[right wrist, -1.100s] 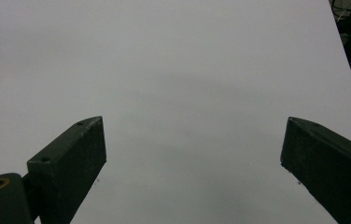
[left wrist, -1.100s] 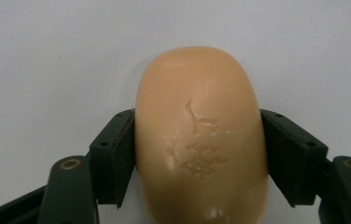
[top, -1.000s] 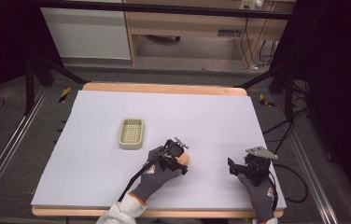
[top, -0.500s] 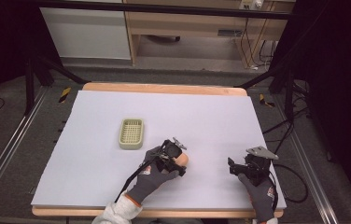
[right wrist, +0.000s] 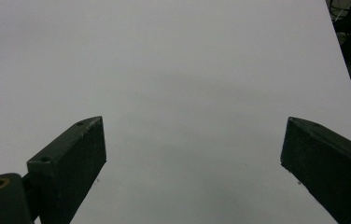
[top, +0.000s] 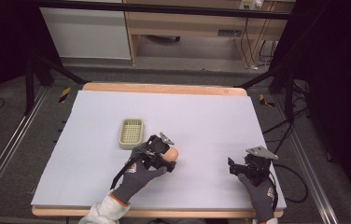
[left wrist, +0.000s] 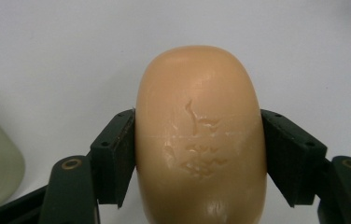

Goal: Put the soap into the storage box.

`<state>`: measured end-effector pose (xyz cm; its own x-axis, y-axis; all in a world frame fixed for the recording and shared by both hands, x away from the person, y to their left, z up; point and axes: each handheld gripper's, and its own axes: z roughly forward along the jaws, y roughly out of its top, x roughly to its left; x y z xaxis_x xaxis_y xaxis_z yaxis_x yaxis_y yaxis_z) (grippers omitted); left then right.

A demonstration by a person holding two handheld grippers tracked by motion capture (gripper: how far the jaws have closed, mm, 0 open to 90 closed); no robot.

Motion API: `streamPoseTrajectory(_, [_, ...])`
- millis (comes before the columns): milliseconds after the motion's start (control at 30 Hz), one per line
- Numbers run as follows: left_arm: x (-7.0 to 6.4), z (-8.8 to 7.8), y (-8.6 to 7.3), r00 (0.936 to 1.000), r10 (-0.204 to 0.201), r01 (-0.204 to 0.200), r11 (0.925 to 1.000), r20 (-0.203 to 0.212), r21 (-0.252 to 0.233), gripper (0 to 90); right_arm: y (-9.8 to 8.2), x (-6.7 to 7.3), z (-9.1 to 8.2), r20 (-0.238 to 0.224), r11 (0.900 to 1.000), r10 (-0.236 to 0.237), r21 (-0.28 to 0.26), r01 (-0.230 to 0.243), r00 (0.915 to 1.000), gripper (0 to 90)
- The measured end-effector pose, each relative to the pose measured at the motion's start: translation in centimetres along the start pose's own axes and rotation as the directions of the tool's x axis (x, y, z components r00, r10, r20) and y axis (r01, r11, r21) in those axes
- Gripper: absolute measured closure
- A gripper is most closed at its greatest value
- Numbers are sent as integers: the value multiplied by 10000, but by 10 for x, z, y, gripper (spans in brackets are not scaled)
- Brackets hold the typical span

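The left gripper [left wrist: 197, 158] grips a soap [left wrist: 199, 135] by its sides, a finger [left wrist: 115, 156] pressed against each flank, low over the white bench [top: 201, 116] near its middle. A green tray [top: 131, 133] lies just beyond and left of it. The right gripper [right wrist: 192, 163] is near the bench's near right corner, its fingers [right wrist: 71, 163] spread wide over bare bench.
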<state>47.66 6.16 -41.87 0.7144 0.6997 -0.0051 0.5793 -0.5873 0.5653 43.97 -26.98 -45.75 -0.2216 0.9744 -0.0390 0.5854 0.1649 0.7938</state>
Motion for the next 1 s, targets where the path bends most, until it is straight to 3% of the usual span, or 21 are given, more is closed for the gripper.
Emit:
streamPoseTrajectory(567, [34, -25, -26, 9971, -702, 693, 9972, -288, -293, 316, -1, 1, 0, 16, 9999, -117, 46, 117, 9999, 72])
streamPoseTrajectory(833, [53, -41, -31, 9899, -1319, 1272, 9883, -518, -847, 316, -1, 1, 0, -14, 9999, -95, 44, 95, 10000, 73])
streamPoseTrajectory(1000, [61, -48, -30, 9873, -1489, 1427, 9844, -559, -1029, 316, -1, 1, 1, -27, 9999, -88, 65, 88, 10000, 72])
